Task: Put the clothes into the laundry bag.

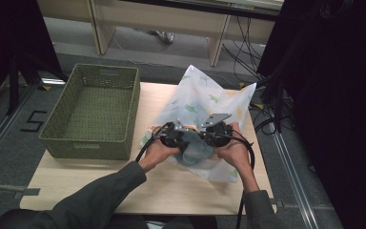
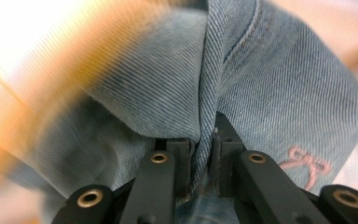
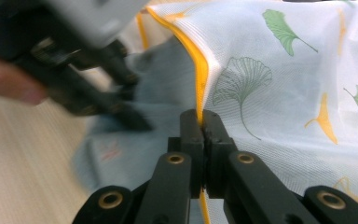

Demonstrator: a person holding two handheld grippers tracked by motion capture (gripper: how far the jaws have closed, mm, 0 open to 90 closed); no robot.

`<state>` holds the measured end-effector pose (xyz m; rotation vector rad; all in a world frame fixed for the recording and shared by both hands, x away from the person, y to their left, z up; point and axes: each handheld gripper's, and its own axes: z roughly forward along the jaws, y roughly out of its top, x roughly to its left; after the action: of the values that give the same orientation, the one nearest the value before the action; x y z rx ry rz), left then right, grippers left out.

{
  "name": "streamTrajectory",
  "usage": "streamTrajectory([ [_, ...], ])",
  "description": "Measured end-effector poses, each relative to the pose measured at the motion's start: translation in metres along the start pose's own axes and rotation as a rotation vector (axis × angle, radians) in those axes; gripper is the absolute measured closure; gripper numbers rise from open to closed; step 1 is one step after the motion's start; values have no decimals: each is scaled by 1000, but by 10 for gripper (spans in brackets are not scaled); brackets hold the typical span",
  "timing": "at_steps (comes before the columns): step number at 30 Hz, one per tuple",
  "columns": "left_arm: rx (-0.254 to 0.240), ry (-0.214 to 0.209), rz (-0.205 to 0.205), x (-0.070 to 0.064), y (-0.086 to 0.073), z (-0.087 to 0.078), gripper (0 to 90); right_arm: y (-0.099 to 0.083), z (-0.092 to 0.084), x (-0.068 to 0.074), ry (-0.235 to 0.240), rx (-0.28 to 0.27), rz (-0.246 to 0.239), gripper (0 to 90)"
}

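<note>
Two grippers meet at the middle of the wooden table [image 1: 76, 183] in the high view, each held in a hand coming up from six o'clock. The left gripper [image 1: 183, 137] and the right gripper [image 1: 208, 137] sit almost touching, both over a white mesh laundry bag [image 1: 205, 98] printed with green and yellow leaves. A bunched piece of blue denim [image 1: 195, 151] lies at the bag's near edge, between the two hands. A green woven basket [image 1: 57, 131] stands at nine o'clock from the bag, well apart from the work.

From the left gripper view, the jaws are pinched tight on a raised fold of the denim [image 2: 261, 88], which carries a small pink stitched bow [image 2: 307, 165] at four o'clock. Gripping a fold rather than a flat layer likely gives the pads enough thickness to carry the garment. The orange blur at ten o'clock may be the bag's trim; it is too smeared to tell.

From the right gripper view, the jaws are clamped on the yellow trim [image 3: 200, 74] along the bag's opening, with the leaf-print mesh [image 3: 298, 93] spreading toward three o'clock. The left gripper [image 3: 137, 122] shows blurred at ten o'clock with denim [image 3: 165, 105] beneath it. Holding the trim up seems meant to keep the mouth open so the denim can be pushed inside.
</note>
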<state>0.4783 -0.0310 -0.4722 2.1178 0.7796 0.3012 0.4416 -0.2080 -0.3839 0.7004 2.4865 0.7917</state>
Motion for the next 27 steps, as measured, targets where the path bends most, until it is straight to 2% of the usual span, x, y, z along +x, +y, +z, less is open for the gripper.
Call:
streamTrajectory([
  [2, -29, 34, 15, 7, 17, -5, 802, 1, -1, 2, -5, -8, 1, 898],
  [4, -65, 63, -24, 13, 24, -1, 777, 1, -2, 2, 4, -7, -5, 898],
  [5, -37, 82, -22, 18, 19, 10, 758, 1, -1, 1, 4, -14, -18, 898],
  [6, -37, 82, -22, 18, 19, 10, 723, 0, -2, 3, 0, 9, 13, 898],
  [7, -7, 75, -41, 21, 13, 17, 684, -2, 0, 2, -7, 10, 9, 898],
  [8, 7, 56, -81, 24, 0, 23, 628, -4, 2, 1, -1, 21, -10, 898],
  [9, 2, 45, -98, 24, -5, 22, 584, -6, 4, 0, -2, 18, -7, 897],
  [11, 11, 30, -99, 25, -7, 19, 461, -8, 6, 0, 0, 26, 0, 898],
  [12, 24, 16, -99, 25, -9, 14, 461, -10, 7, -2, 6, 34, 1, 897],
  [13, 27, 14, -98, 26, -9, 7, 388, -12, 7, -1, 4, 42, 28, 897],
  [14, 23, -3, -107, 26, -8, -5, 301, -13, 6, -2, 2, 49, 34, 897],
  [15, 23, -3, -107, 26, -8, -5, 274, -13, 6, -2, 2, 49, 34, 897],
  [16, 25, -13, -97, 26, -8, -13, 274, -13, 5, -3, 17, 53, 33, 897],
  [18, 24, -11, -78, 23, -11, -27, 229, -12, 4, -2, 11, 40, 39, 897],
  [20, 36, -53, -85, 17, -19, -38, 218, -12, 3, -1, 3, 35, 39, 896],
  [21, 40, -52, -68, 11, -27, -43, 210, -12, 3, -1, -9, 29, 28, 897],
  [22, 40, -52, -68, 11, -27, -43, 195, -12, 3, 0, 9, 39, 31, 897],
  [24, 51, -75, -58, 2, -36, -44, 187, -12, 2, 2, -4, 35, 28, 897],
  [25, 79, -92, -8, -10, -42, -40, 180, -11, 3, 2, 7, 33, 23, 896],
  [26, 79, -92, -8, -10, -42, -40, 170, -11, 1, 3, 12, 44, 30, 897],
  [27, 77, -95, -7, -17, -44, -36, 170, -11, 1, 3, 12, 44, 30, 897],
])
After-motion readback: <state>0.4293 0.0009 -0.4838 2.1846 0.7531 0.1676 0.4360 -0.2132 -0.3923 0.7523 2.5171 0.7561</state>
